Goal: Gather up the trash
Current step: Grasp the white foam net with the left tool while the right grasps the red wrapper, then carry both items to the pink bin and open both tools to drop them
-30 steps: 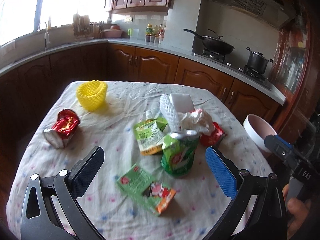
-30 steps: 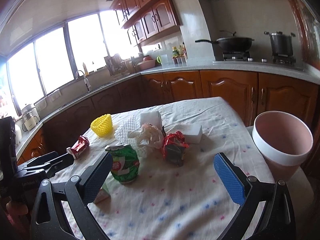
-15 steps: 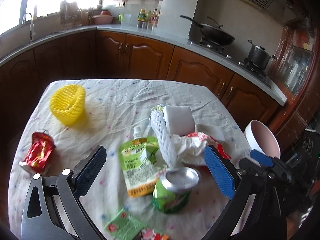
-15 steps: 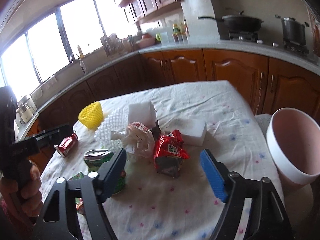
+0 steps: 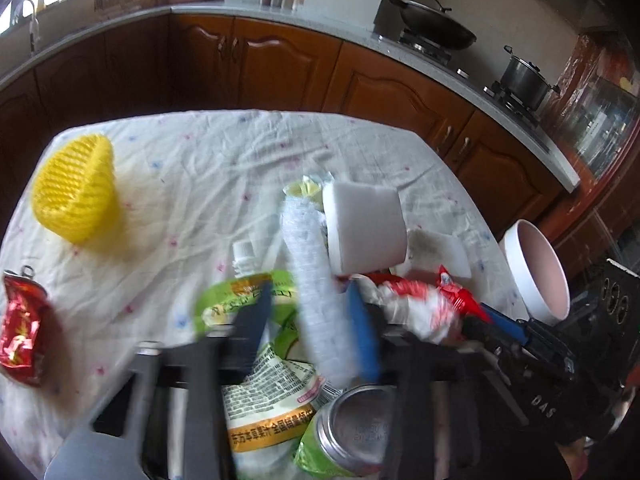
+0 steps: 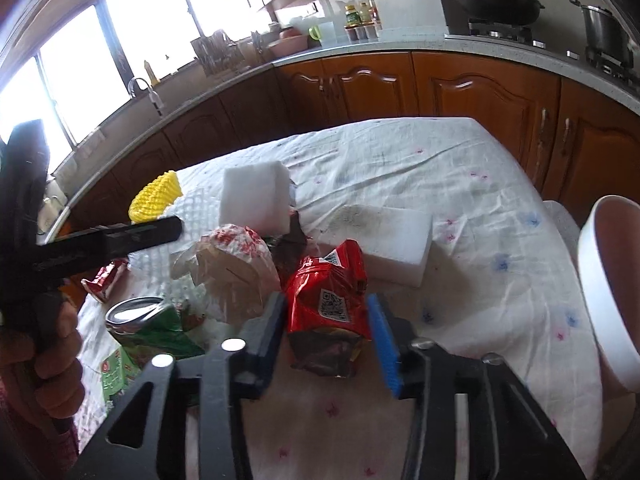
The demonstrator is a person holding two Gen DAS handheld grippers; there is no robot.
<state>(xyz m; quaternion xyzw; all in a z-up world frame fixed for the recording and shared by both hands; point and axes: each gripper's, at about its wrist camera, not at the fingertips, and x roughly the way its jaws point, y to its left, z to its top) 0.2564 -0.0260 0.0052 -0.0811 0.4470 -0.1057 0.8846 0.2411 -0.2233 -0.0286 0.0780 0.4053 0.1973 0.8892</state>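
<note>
So my left gripper (image 5: 308, 320) is down in the middle of the trash pile, and its fingers are squeezed together on the white foam net sleeve (image 5: 308, 276), which stands up between the black pad and the blue one; the view is smeared with blur there, but the net is clearly pinched. Right under it lie the green drink pouch (image 5: 256, 364) and the green can (image 5: 344, 436), with a white foam block (image 5: 364, 228) leaning just behind the net. My right gripper (image 6: 326, 330) is over on the other side of the pile, and its jaws are closing around the red snack bag (image 6: 328, 300); the bag sits right between the pads, touching or nearly touching both, though I can't tell if they are pressing it yet. A crumpled plastic bag (image 6: 236, 268) sits just left of that red one. Off alone on the tablecloth (image 5: 224, 168) are the yellow foam net (image 5: 76, 192) and a crushed red can (image 5: 20, 332). The pink bin (image 5: 536, 272) waits beside the table's right edge.
</note>
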